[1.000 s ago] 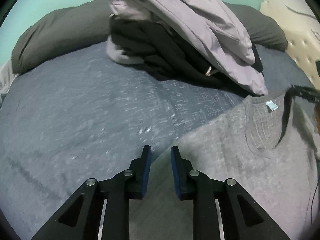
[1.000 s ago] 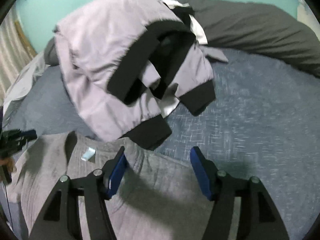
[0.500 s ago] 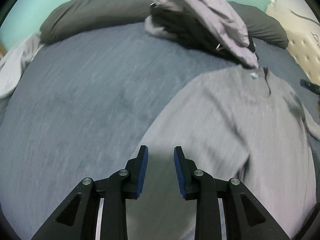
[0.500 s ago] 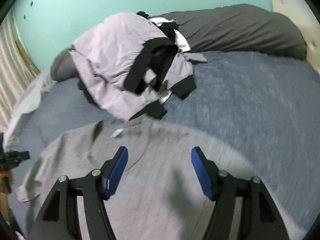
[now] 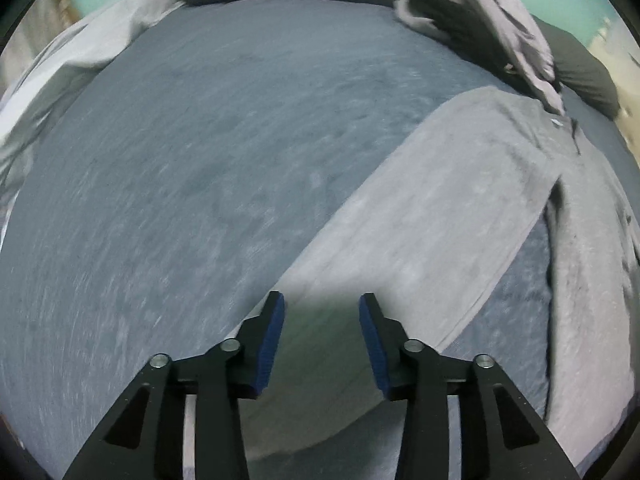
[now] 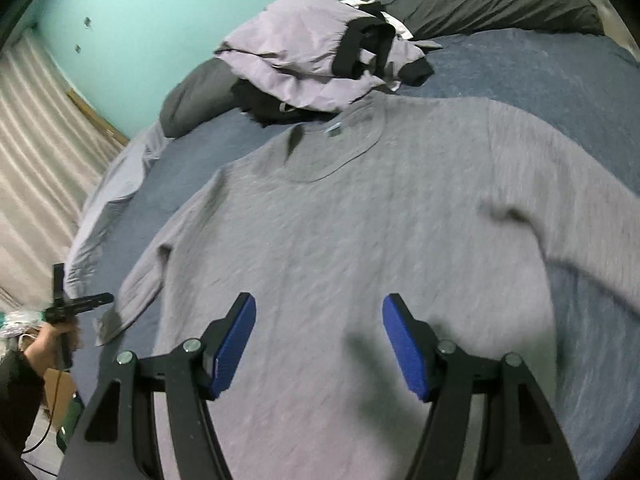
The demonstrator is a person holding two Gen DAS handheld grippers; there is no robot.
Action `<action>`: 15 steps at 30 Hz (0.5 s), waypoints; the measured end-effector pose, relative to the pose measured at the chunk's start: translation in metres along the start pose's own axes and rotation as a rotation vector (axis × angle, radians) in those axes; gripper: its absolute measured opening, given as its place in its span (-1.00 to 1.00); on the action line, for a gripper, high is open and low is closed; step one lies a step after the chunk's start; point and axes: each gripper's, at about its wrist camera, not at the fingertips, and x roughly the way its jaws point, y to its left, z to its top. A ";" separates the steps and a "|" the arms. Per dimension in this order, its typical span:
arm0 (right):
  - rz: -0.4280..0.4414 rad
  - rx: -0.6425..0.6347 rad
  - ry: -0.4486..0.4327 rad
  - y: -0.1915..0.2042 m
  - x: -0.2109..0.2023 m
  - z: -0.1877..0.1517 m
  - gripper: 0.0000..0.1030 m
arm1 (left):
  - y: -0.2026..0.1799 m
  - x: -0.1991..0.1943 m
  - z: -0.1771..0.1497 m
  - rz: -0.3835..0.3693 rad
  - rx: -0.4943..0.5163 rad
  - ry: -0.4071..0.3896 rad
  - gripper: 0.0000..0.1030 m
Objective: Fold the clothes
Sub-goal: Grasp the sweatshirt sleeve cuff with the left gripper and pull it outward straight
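A grey long-sleeved sweater [image 6: 360, 220] lies spread flat on the blue bed cover [image 6: 540, 68], collar toward the far side. In the left wrist view one long grey sleeve [image 5: 420, 220] runs diagonally from the collar down to my left gripper [image 5: 321, 340]. That gripper is open and empty, just above the sleeve's end. My right gripper [image 6: 319, 344] is open and empty, held above the sweater's chest. In the right wrist view the left gripper [image 6: 76, 304] also shows, small, at the left edge near the other sleeve's cuff [image 6: 112, 320].
A pile of lilac and black clothes [image 6: 320, 56] lies beyond the sweater's collar and also shows in the left wrist view [image 5: 492, 20]. Dark grey pillows [image 6: 500, 0] line the far side against a teal wall. A pale sheet [image 5: 60, 80] bunches at the bed's left edge.
Both grippers have pulled back and up from the pile, so the whole sweater now shows. My left gripper's jaws have opened wider and swung over the sleeve. The right gripper stays open.
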 end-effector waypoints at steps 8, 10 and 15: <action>0.007 0.013 0.023 0.020 -0.024 -0.043 0.30 | 0.058 -0.022 -0.050 0.022 -0.132 -0.022 0.16; -0.007 0.025 0.026 0.020 -0.029 -0.048 0.30 | 0.069 -0.024 -0.058 0.019 -0.169 -0.027 0.22; -0.035 0.037 0.024 0.023 -0.041 -0.058 0.30 | 0.094 -0.029 -0.076 0.032 -0.247 -0.055 0.23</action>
